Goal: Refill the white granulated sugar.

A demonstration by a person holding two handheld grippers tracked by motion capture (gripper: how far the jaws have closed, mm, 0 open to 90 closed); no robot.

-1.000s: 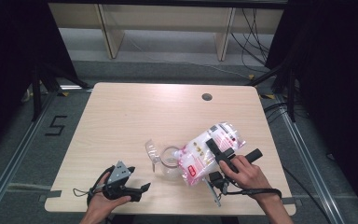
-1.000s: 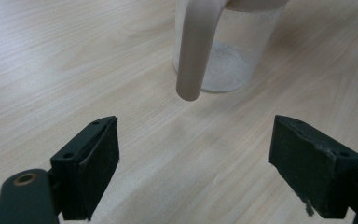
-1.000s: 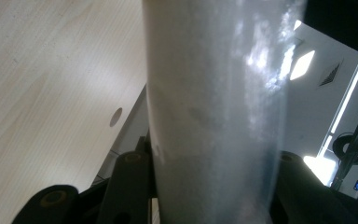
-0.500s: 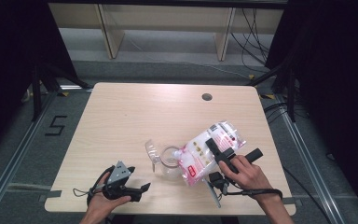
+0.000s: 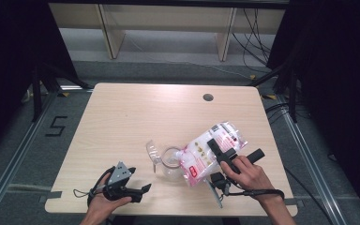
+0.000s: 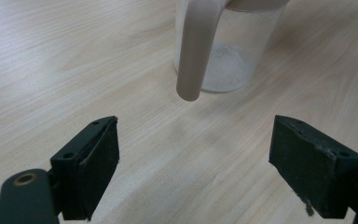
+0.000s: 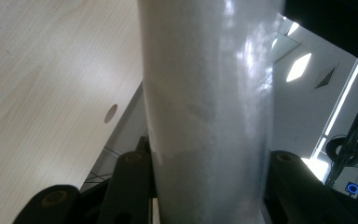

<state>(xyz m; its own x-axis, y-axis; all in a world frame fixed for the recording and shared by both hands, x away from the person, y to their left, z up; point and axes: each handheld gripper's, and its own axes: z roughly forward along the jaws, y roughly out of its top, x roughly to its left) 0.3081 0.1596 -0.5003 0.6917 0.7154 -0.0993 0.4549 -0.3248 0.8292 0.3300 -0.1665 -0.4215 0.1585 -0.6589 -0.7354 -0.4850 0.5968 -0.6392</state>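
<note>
1 bag (image 5: 206, 152) tilted mouth-down toward jug (image 5: 169, 161)

One bag (image 5: 209, 152), one clear pitcher (image 5: 169, 161), two grippers (image 5: 145, 188), one table (image 5: 136, 117).

A pale wood tabletop (image 5: 136, 117) with a round cable hole (image 5: 208, 97) stands on grey floor (image 5: 23, 154) marked with a black 5 (image 5: 56, 126). Beige shelving (image 5: 168, 18) lines the far side, black drapes (image 5: 337, 70) flank it, cables (image 5: 255, 28) trail behind
</note>
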